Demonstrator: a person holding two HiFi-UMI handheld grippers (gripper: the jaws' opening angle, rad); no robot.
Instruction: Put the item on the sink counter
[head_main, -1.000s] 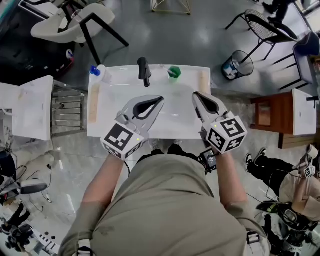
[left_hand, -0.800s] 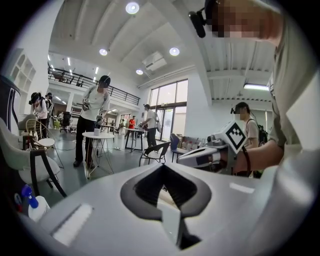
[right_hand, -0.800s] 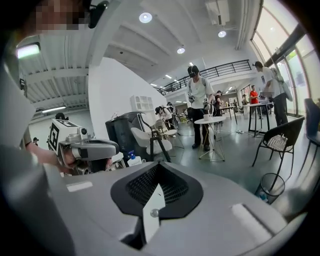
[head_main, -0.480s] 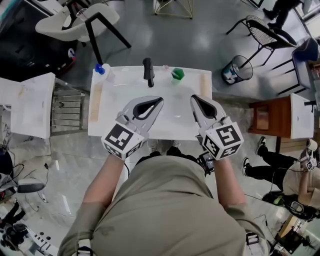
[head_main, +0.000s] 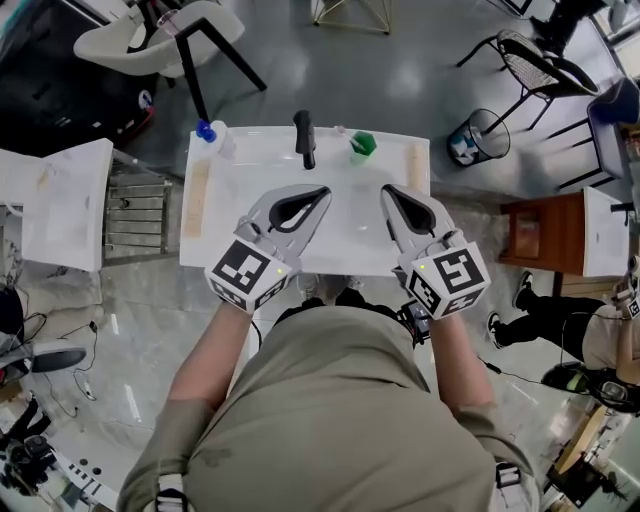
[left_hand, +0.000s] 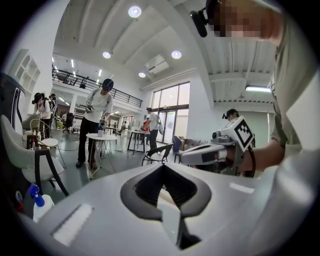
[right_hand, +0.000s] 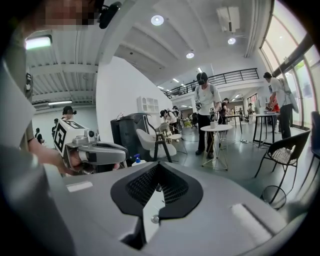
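A white sink counter (head_main: 225, 255) stands in front of me with a black faucet (head_main: 304, 138) at its far edge. A small green item (head_main: 361, 145) sits on the counter to the right of the faucet. A blue-capped bottle (head_main: 210, 133) stands at the far left corner. My left gripper (head_main: 322, 191) and right gripper (head_main: 388, 190) hover side by side over the basin, both shut and empty. Each gripper view looks level across the room: the left gripper (left_hand: 163, 167) sees the right one beside it, and the right gripper (right_hand: 157, 166) sees the left.
Wooden strips lie on the counter's left (head_main: 197, 195) and right (head_main: 415, 160) sides. A wire waste bin (head_main: 473, 140) and a brown table (head_main: 530, 235) are at the right, a white table (head_main: 60, 205) and metal rack (head_main: 135, 215) at the left. Chairs and several standing people are beyond.
Both grippers keep the same pose over the basin, shut. The right one has drawn slightly nearer the left, and the head view has shifted a little.
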